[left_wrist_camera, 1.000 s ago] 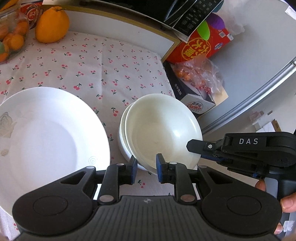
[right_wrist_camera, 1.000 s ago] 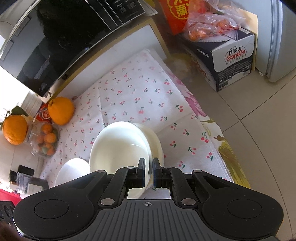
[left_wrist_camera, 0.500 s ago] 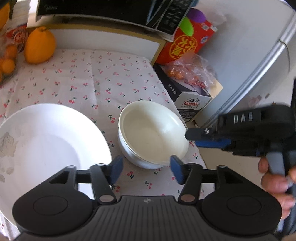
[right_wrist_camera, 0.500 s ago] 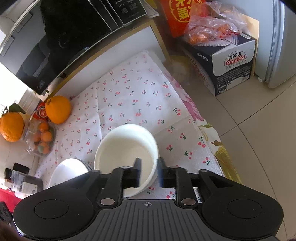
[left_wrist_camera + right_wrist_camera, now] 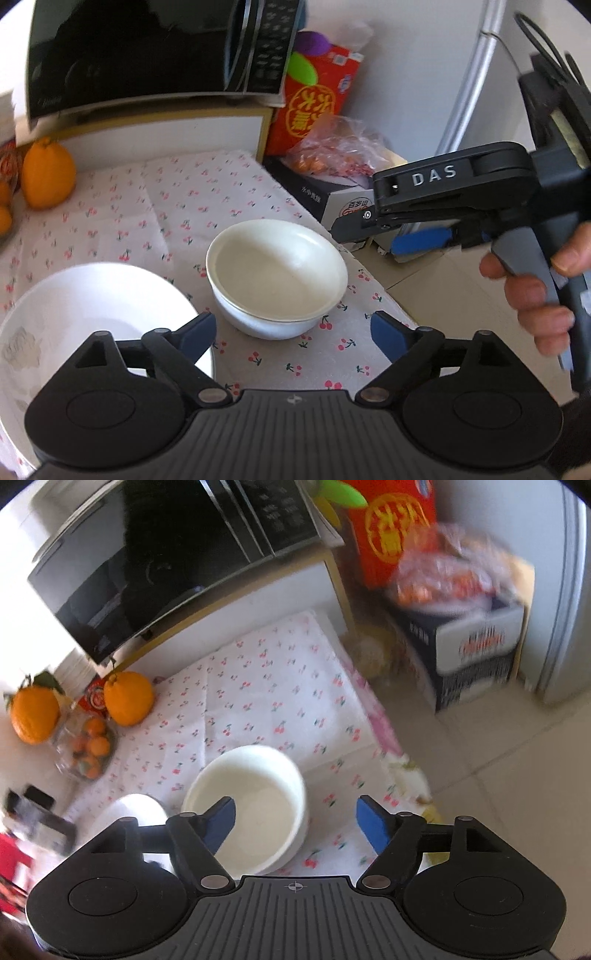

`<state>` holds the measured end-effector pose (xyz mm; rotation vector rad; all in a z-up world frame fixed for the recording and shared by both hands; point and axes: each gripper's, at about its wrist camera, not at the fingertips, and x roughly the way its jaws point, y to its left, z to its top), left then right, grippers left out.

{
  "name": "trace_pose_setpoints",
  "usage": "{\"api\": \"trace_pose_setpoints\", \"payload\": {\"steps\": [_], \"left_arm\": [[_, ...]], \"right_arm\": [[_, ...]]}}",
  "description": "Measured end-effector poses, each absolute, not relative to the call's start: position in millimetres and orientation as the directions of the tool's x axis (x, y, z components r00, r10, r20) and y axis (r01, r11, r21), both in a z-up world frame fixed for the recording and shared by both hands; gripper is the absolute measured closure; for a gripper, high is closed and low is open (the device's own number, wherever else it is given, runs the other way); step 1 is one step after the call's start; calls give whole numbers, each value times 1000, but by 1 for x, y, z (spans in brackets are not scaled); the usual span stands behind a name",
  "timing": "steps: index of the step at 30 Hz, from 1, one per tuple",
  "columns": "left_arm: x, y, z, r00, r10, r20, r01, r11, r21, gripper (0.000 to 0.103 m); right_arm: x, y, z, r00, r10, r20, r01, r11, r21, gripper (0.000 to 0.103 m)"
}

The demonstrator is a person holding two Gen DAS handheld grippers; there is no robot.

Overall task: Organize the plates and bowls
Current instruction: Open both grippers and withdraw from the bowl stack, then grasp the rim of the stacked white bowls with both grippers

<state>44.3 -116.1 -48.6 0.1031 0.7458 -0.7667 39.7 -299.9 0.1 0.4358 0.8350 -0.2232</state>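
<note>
Left wrist — bowls (image 5: 277, 273) just beyond left gripper (image 5: 293, 334) | jaws just opened, empty

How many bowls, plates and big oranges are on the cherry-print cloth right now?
Bowls: 2, nested as one stack
Plates: 1, left of the bowls
Big oranges: 2, at the cloth's far left
Total: 5

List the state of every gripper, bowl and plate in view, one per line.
left gripper: open, jaws just opened, nothing between them.
right gripper: open, jaws just opened, over the bowls' rim without pressing it.
bowls: nested, upright, empty, on the cloth.
plate: flat, empty, beside the bowls.
</note>
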Motion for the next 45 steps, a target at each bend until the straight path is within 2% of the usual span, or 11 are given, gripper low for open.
{"api": "trace_pose_setpoints", "payload": {"steps": [4, 10, 18, 24, 34, 39, 45], "left_arm": [[39, -119, -52, 506, -589, -630, 708, 701, -87, 7], [44, -120, -63, 511, -591, -624, 767, 641, 20, 7], [59, -130, -71, 481, -579, -658, 806, 588, 71, 5], [71, -137, -75, 434, -587, -683, 824, 565, 38, 6], [79, -146, -81, 414, -564, -715, 835, 548, 51, 7], [85, -150, -81, 407, -548, -731, 829, 557, 43, 7], [91, -157, -83, 403, -517, -755, 826, 561, 56, 11]], "right_arm": [[33, -303, -2, 699, -60, -712, 319, 918, 236, 22], [28, -317, -16, 743, -9, -670, 315, 887, 337, 22], [37, -321, -34, 741, 6, -671, 362, 839, 407, 21], [49, -323, -41, 750, 53, -660, 385, 776, 500, 21], [72, -318, -52, 686, 70, -724, 429, 765, 480, 22], [77, -315, -53, 670, 73, -739, 410, 794, 450, 34], [83, -311, -58, 639, 83, -765, 411, 803, 431, 57]]}}
